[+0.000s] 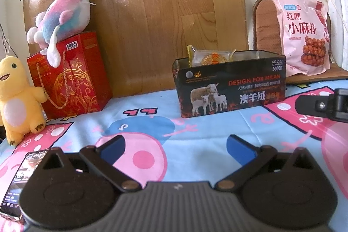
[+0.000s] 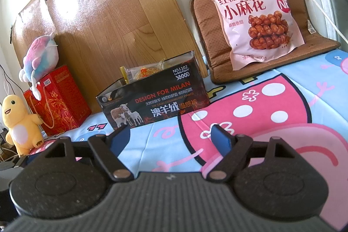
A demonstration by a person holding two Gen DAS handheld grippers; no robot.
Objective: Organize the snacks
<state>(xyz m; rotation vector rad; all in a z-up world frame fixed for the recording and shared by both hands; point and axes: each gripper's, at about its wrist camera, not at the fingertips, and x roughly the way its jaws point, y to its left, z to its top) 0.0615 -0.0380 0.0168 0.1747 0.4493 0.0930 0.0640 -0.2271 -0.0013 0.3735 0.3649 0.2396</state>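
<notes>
One pink snack bag [image 2: 252, 12] leans upright on the brown cushion [image 2: 313, 40], right of the black box [image 2: 156, 99] holding a wrapped pastry [image 2: 144, 73]. Likely light, crinkly and slippery, its contents brittle; pinch the top seam. Both the left gripper [image 1: 174, 146] and right gripper [image 2: 170, 137] hang open, empty.

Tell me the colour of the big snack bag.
Pink snack bag with red lettering; clearest in the right wrist view.
</notes>
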